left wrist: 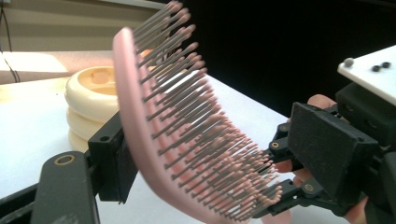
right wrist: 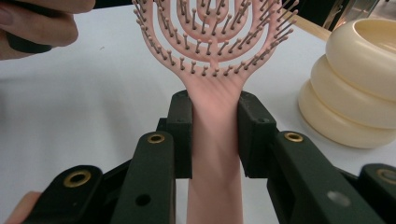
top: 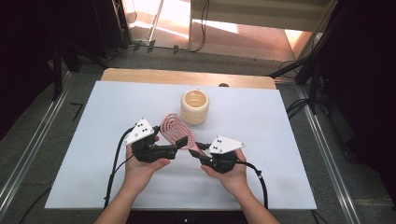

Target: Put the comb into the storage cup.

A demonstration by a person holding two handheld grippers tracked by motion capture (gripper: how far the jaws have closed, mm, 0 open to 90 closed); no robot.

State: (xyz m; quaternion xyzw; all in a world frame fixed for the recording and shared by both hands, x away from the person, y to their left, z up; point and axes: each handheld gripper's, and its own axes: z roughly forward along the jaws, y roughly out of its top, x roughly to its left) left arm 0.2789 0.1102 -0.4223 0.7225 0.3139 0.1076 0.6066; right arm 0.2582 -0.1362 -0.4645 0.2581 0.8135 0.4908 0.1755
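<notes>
A pink hairbrush point(top: 176, 127) with rings of bristles is held up over the white table top point(top: 280, 140). My right gripper point(top: 198, 148) is shut on its handle; in the right gripper view both pads point(right wrist: 183, 135) press the handle point(right wrist: 215, 154) just below the head. My left gripper point(top: 175, 149) reaches in from the left at the brush head. In the left gripper view one of its pads point(left wrist: 112, 163) lies at the smooth back of the head point(left wrist: 135, 140), and the bristles hide the other jaw. A cream ribbed cup point(top: 194, 107) stands just behind the brush.
The cup point(right wrist: 355, 84) stands close on the right in the right gripper view. The person's left hand point(right wrist: 37, 23) shows at that view's top left. Cables trail from both grippers toward the table's near edge. Dark stands and rails flank the table.
</notes>
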